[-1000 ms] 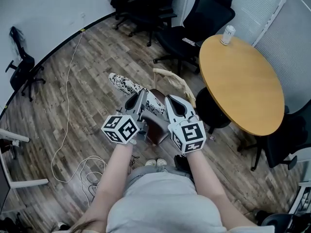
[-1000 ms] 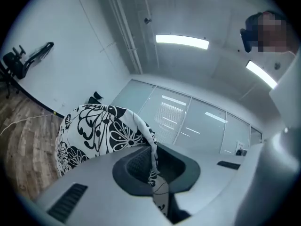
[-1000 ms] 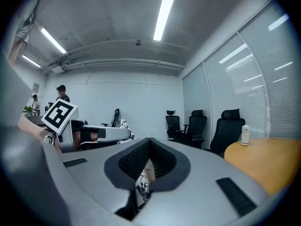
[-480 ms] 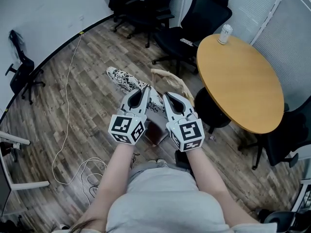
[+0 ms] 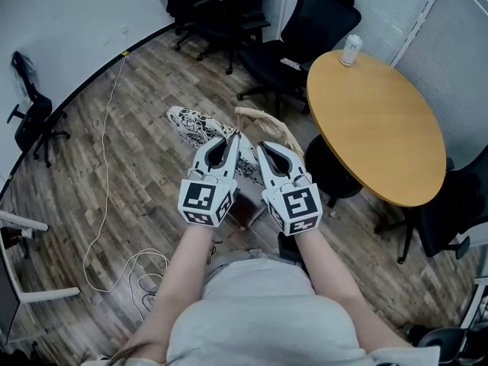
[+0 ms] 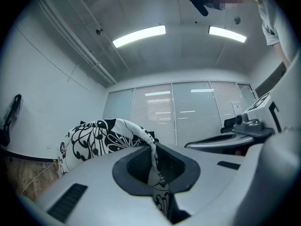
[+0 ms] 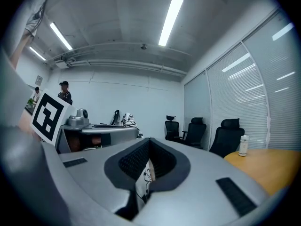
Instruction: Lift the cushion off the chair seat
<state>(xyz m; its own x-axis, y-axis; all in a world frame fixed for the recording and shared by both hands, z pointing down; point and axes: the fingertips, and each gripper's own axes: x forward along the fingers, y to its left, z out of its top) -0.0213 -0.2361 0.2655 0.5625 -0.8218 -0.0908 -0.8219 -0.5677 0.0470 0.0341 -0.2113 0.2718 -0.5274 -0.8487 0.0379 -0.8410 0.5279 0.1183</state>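
Note:
The cushion [image 5: 197, 129] is white with a black floral print. It hangs level above the brown seat [image 5: 245, 207] of a wooden chair, whose pale backrest [image 5: 268, 125] shows behind it. Both grippers hold its near edge side by side. My left gripper [image 5: 232, 140] is shut on the fabric, and in the left gripper view the cushion [image 6: 96, 139] bulges to the left beyond the closed jaws of the left gripper [image 6: 155, 168]. My right gripper [image 5: 264, 149] is shut on the same edge. In the right gripper view a strip of the printed cloth [image 7: 143, 182] sits pinched in the right gripper [image 7: 146, 166].
A round wooden table [image 5: 381, 128] with a can [image 5: 351, 49] on it stands just right of the chair. Black office chairs [image 5: 305, 29] crowd the far side, another one [image 5: 450, 212] stands at the right. A white cable [image 5: 107, 204] trails over the wood floor at the left.
The left gripper has rolled so its marker cube faces up more squarely and has risen a little. The cushion's near edge has come up with it. The right gripper has hardly moved.

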